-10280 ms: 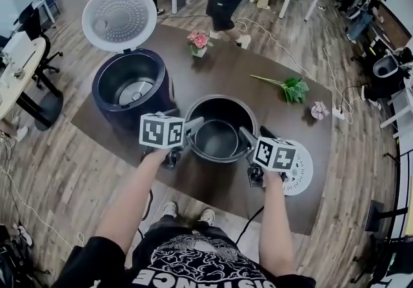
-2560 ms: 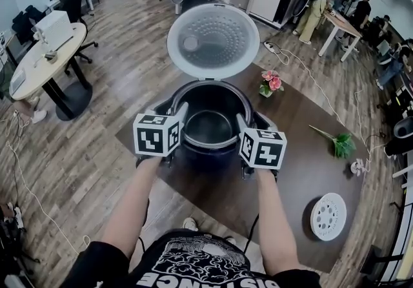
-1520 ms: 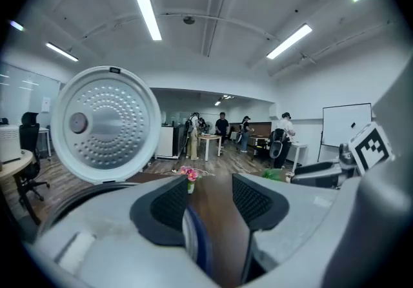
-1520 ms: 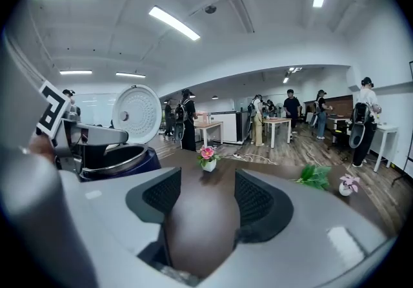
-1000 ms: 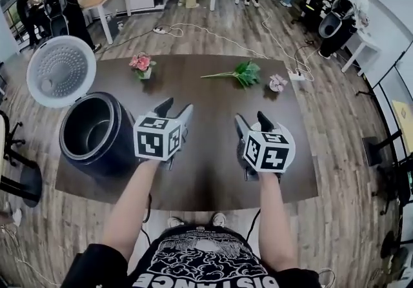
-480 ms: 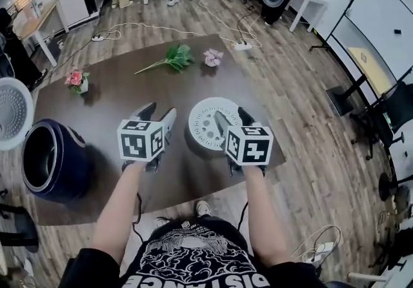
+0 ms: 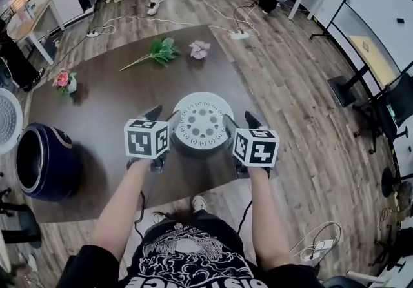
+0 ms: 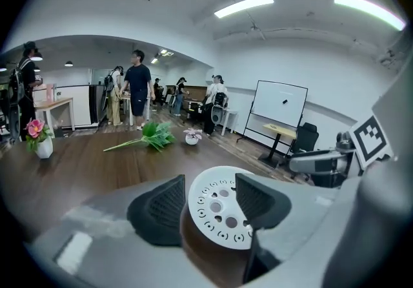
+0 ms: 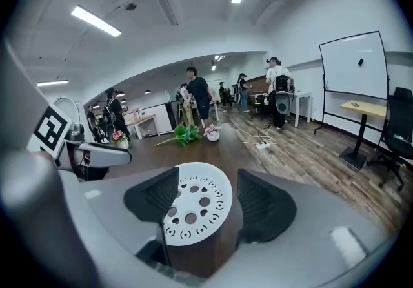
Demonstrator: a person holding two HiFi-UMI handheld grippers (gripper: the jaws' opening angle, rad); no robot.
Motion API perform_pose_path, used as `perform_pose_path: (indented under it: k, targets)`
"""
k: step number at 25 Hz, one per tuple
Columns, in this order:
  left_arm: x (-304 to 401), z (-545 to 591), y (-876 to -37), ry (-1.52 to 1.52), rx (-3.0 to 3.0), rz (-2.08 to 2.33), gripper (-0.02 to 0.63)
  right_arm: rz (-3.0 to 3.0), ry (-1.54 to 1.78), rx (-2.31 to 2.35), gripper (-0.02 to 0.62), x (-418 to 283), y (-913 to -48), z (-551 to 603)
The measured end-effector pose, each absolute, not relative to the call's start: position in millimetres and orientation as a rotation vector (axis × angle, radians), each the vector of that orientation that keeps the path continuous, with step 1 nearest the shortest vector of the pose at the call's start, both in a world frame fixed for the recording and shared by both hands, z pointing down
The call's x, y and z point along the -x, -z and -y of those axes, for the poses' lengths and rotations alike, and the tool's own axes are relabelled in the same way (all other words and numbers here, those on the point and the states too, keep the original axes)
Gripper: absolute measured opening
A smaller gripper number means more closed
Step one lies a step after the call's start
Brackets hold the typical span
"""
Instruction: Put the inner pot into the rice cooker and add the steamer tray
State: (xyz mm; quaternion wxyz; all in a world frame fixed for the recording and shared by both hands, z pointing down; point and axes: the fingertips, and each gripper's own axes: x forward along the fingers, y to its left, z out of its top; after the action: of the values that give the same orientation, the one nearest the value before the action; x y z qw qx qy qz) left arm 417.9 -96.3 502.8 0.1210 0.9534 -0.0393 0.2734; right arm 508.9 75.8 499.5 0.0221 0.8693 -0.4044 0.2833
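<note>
The steamer tray [image 7: 201, 123] lies flat on the dark brown table [image 7: 116, 102], near its right end and close to the near edge. It is a white round disc pierced with holes.

The left gripper [image 7: 164, 116] stands just to the left of the tray and the right gripper [image 7: 240, 123] just to the right, so the tray sits between the two. Both point away from the person and slope downward.

In the left gripper view the jaws stand moderately apart with nothing clamped. The tray shows through the gap and runs on behind the right jaw. Whether that jaw touches the rim cannot be told. In the right gripper view the jaws are likewise parted and hold nothing. The tray fills the gap and passes behind the left jaw, and contact is again unclear.

Well apart from the tray, at the table's left end, stands the dark blue rice cooker [image 7: 59, 165]. Its white lid [image 7: 8, 120] is swung up and open. The inner pot [image 7: 29, 159] sits in its mouth, with a pale rim showing around the dark hollow.

On the far side of the table lie a green leafy sprig [image 7: 157, 53] and, just right of it, a small pink flower [image 7: 199, 50]. A pink bloom in a white vase [image 7: 62, 80] stands at the far left. A whiteboard [image 7: 361, 28] stands on the wooden floor to the right, and people stand beyond the far end of the table.
</note>
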Motion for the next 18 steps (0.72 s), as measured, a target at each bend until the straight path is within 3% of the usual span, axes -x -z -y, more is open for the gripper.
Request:
perform_pose_path:
  k: [15,18]
  targets:
    - [-423.2,98.8,-586.4,-0.974,-2.532,0.265,0.241,1.378,-1.176,-2.552,0.284,-537.3,-588.0,-68.0]
    - [-424.0,101.1,-598.1,-0.975,-2.473,0.275,0.241,1.372,-1.240,-2.517,0.255,-536.6,-603.3,-64.1]
